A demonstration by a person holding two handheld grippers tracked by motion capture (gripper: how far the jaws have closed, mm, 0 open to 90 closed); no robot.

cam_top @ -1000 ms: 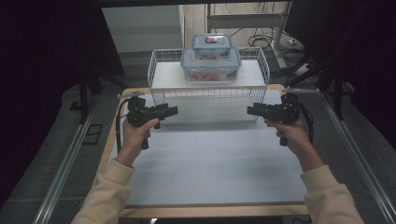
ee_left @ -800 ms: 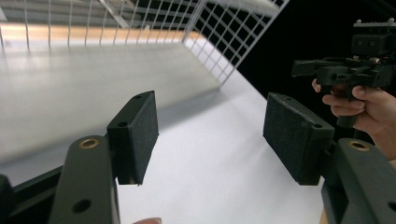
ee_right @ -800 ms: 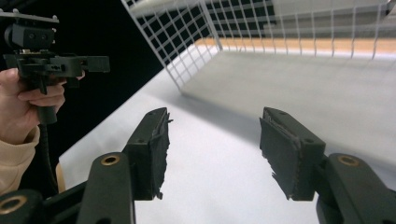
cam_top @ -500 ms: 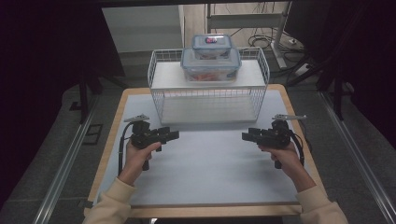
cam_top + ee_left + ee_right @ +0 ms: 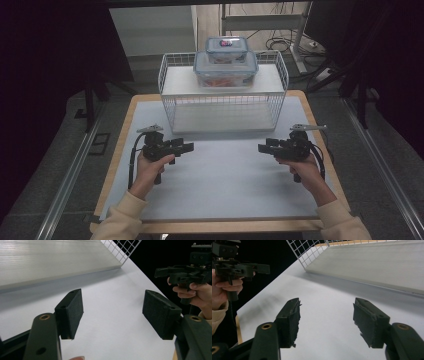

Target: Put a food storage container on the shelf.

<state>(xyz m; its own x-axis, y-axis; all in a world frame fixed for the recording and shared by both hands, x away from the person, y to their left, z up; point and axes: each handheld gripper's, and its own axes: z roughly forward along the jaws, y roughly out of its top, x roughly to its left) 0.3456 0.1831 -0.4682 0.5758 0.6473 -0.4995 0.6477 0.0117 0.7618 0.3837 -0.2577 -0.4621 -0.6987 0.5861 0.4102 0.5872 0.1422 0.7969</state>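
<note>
A: While both hands hover low over the white surface (image 5: 220,180), how do the jaws stand?
B: Left gripper (image 5: 186,147) wide apart, nothing between; right gripper (image 5: 264,148) likewise, just been opening.
A: And the boxes?
B: Two lidded boxes (image 5: 226,67) stacked atop the wire rack (image 5: 172,100); well beyond both.

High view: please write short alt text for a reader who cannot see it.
A person holds the left gripper and the right gripper, both open and empty, facing each other above a white table. Behind them, two stacked lidded containers sit on a white wire rack.
</note>
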